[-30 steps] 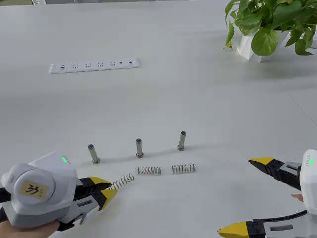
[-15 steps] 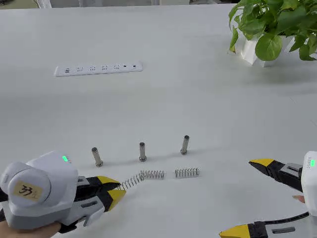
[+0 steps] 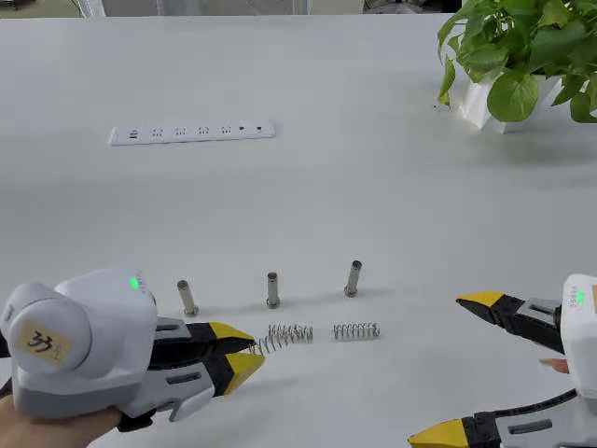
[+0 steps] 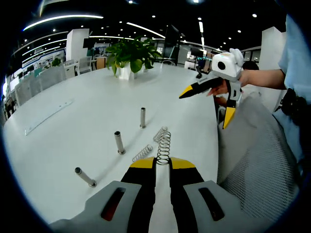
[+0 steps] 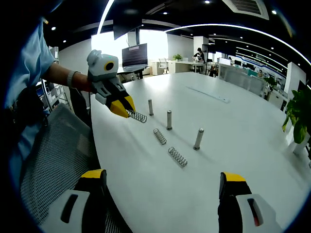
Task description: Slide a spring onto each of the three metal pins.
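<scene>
The left claw point(image 3: 244, 357) was clamped on one end of a spring point(image 3: 267, 343), which stuck out forward from the yellow tips, lifted off the worktop point(image 3: 373, 205). Far behind it lay a white power strip point(image 3: 191, 133), flat on the worktop.

Just beyond the claw stood three metal pins in a row: the left pin point(image 3: 187, 298), the middle pin point(image 3: 272, 289) and the right pin point(image 3: 353, 278). All three were upright and bare.

In front of the pins lay two loose springs on their sides, the nearer spring point(image 3: 294, 332) below the middle pin and the farther spring point(image 3: 356, 330) below the right pin. The free end of the held spring reached the nearer spring; whether they touched could not be told.

The right claw point(image 3: 438, 369) hung well apart from the springs, its jaws wide apart and holding nothing.

At the far right corner stood a white pot point(image 3: 476, 98) with a green plant point(image 3: 522, 47) in it.
</scene>
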The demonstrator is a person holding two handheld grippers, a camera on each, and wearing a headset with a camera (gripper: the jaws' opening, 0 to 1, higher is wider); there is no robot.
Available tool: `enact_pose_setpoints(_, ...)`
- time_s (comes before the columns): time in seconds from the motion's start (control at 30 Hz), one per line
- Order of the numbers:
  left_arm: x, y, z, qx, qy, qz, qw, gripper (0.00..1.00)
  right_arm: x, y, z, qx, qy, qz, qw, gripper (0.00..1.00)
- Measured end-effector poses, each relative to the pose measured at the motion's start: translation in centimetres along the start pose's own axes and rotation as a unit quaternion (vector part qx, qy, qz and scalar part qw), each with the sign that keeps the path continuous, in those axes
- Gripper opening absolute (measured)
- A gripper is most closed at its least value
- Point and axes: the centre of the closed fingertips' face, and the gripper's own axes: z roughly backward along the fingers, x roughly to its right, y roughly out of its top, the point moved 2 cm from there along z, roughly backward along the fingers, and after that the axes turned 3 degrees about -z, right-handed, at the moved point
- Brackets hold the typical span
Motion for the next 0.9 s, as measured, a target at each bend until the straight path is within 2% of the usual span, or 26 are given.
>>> enact_pose_setpoints(0.2,0.4,0.8,-0.1,0.01,-0.01,-0.005,0.9999,0.06,-0.1,1.4,-0.5,0.002,0.01,0.024,0.9997,0.95)
enact_pose_setpoints(0.4,1.2,1.2,-0.4,0.016,-0.022,-0.009,0.9996,0.06,-1.0,2.4,-1.4,-0.011,0.035,0.063,0.9973,0.89)
enact_pose_setpoints(0.63,1.7,1.5,-0.5,0.021,-0.032,-0.008,0.9992,0.06,-1.9,3.6,-2.1,-0.01,0.066,0.087,0.994,0.7)
enact_pose_setpoints(0.9,2.0,1.4,-0.5,0.023,-0.047,-0.007,0.9986,0.06,-3.0,4.6,-2.7,-0.006,0.101,0.107,0.989,0.56)
